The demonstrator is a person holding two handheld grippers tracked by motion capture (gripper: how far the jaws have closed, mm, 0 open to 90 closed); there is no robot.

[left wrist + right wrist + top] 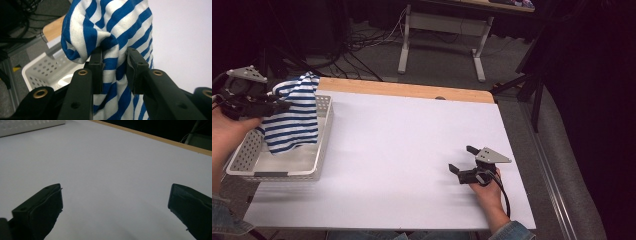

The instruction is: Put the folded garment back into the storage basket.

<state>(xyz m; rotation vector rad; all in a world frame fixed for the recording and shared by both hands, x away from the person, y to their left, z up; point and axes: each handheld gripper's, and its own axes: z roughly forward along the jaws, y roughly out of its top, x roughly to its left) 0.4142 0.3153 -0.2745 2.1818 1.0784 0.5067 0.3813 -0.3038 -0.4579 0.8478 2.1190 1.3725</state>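
left gripper [282, 106] clamped on striped shirt [292, 117], cloth bunched btwn jaws, hanging over white basket [323, 145] w/ lower hem down inside it. basket sits at left edge of white table [412, 150]. right gripper [462, 160] well right of basket, low over table, jaws wide apart, nothing btwn them

Left gripper [282, 106] clamping striped cloth [292, 120] above white basket [323, 150], right gripper [463, 160] resting jaws apart on table [402, 150]
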